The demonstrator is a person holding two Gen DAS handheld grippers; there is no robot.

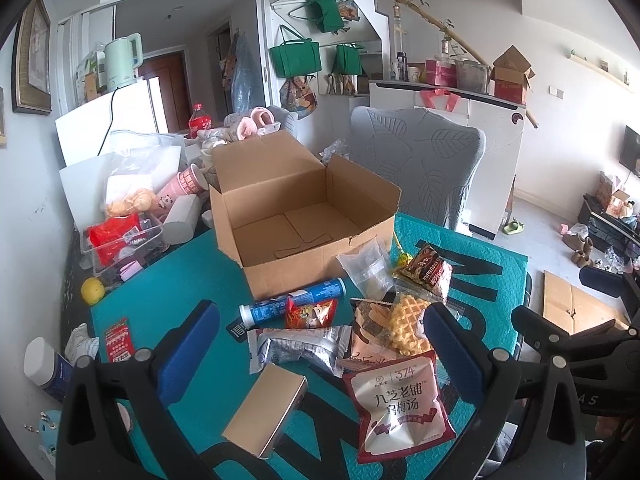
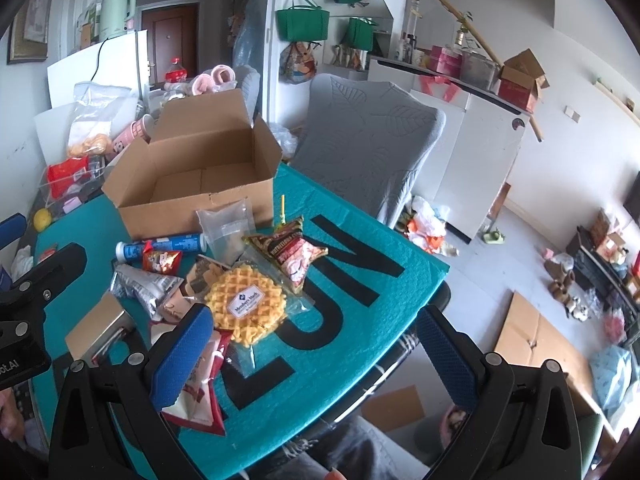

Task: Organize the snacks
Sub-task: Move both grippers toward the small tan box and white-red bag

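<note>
Nothing packed: cardboard box (image 1: pixel 296 216) at frame centre sits empty, snacks (image 1: pixel 344 332) below; my left gripper (image 1: pixel 320 344) and right gripper (image 2: pixel 316 356) gape wide.

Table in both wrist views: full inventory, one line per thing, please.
Open cardboard box: 1, brown, nothing inside, back of teal mat.
Blue cylindrical tube: 1, blue and white, lying in front of box.
Small red snack packet: 1, red, resting against tube.
Silver foil packets: a few, silver, mat centre.
Round wrapped waffle: 1, yellow, on the snack pile.
Clear plastic bag: 1, transparent, by box's front corner.
Dark red crinkled snack bag: 1, right of pile.
White-and-maroon pouch: 1, near edge.
Tan rectangular box: 1, near edge, left.
Yellow lemon-like fruit: 1, off mat's left edge.
Left gripper: open, blue pads, over pile.
Right gripper: open, blue pads, over mat.
</note>
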